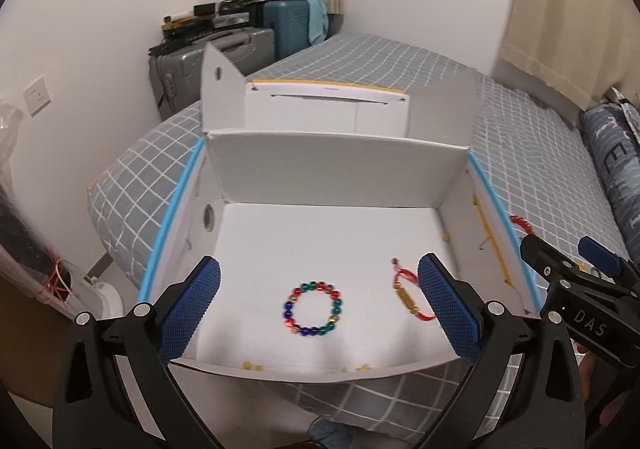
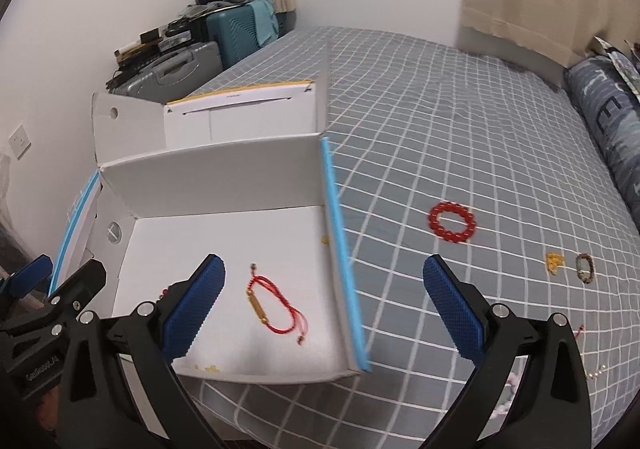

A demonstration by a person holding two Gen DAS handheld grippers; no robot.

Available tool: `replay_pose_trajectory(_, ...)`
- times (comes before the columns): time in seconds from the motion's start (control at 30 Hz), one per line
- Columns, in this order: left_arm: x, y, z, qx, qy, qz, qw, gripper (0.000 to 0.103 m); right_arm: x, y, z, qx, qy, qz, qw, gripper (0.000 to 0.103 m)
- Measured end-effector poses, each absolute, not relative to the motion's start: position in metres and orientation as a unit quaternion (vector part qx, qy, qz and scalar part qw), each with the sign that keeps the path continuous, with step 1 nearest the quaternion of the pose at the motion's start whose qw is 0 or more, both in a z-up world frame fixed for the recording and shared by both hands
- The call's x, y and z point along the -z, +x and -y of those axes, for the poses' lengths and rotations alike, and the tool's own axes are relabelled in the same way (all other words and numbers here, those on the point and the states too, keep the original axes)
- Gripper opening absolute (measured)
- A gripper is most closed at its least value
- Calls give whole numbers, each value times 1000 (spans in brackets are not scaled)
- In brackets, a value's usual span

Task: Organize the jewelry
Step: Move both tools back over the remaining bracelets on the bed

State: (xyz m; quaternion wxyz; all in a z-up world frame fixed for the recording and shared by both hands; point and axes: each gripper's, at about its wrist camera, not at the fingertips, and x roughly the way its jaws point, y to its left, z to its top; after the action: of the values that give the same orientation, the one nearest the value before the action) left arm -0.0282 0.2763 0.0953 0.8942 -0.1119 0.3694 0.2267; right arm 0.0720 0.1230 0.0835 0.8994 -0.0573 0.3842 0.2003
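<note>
2 pieces are already lodged in the white box (image 1: pixel 320 233): a multicoloured bead bracelet (image 1: pixel 313 308) lies flat near the front wall, and a red cord bracelet (image 2: pixel 276 303) with a gold tube lies just beside it toward the blue-edged side wall (image 2: pixel 340 249). Outside, on the checked bedspread (image 2: pixel 460 129), a red bead bracelet (image 2: pixel 453 228) is seen well apart from the box, with a small yellow piece (image 2: pixel 554 262) and a dark bead bracelet (image 2: pixel 585 268) farther out. The left gripper (image 1: pixel 320 309) is held wide over the box floor, nothing between its pads. The right gripper (image 2: pixel 324 313) is likewise spread wide and empty, straddling the side wall. The thin wall could be knocked or the light box shifted if the right claw is swung outward too low; on soft bedding, beads could be pressed down and slip from the pads, and the loose cord could be snagged.
</note>
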Motion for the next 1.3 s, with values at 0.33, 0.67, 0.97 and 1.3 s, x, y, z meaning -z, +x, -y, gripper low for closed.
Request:
replay_pose_trajectory(0.33,-98,-10,-214,-169,-87,-371,909,97,-94,72,-46,-154,-38,-382,910,95)
replay_pose_trajectory(0.67,-88,8,-145,-112,-58,-385,914,97,-95,71,38,-96,-19,-382,919,95)
replay_pose_trajectory(0.97,-69,20,-83,-59,-35,-402,913,97,-78,74,102,-49,-6,-397,917,95)
replay_pose_trajectory(1.3,-52,35,-32,-24,-27,-416,909,97,-55,66,159,-16,0,-412,911,95)
